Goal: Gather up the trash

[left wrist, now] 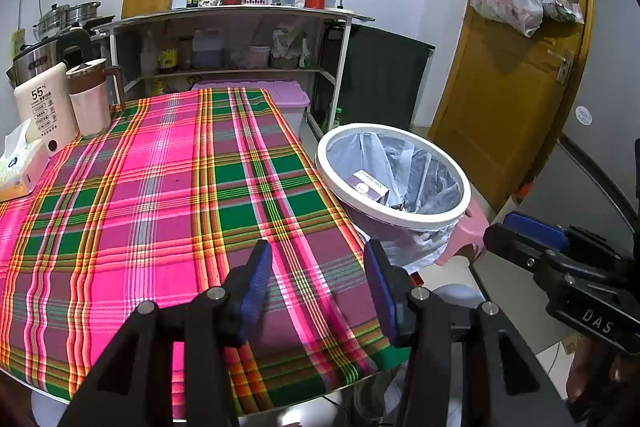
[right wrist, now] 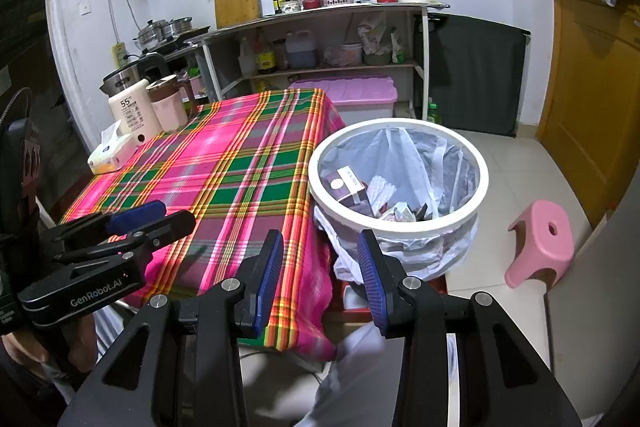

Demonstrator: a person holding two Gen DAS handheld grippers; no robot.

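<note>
My left gripper [left wrist: 318, 261] hangs open over the near right part of the pink and green plaid tablecloth [left wrist: 160, 187], nothing between its blue pads. My right gripper [right wrist: 320, 249] is open and empty too, just off the table's near corner, in front of the white-rimmed trash bin [right wrist: 400, 227]. The bin [left wrist: 416, 219] has a clear plastic liner and holds a purple carton [right wrist: 346, 183] and several wrappers. No loose trash shows on the cloth [right wrist: 240, 167]. Each gripper appears in the other's view: the left gripper [right wrist: 178, 211], the right gripper [left wrist: 500, 229].
A tissue box [left wrist: 20, 171], a white kettle [left wrist: 46, 107] and a pink jug [left wrist: 90, 99] stand at the table's far left. Beyond are a pink-lidded storage box [right wrist: 348, 95] and a shelf rack [right wrist: 320, 39]. A pink stool [right wrist: 540, 243] stands right of the bin.
</note>
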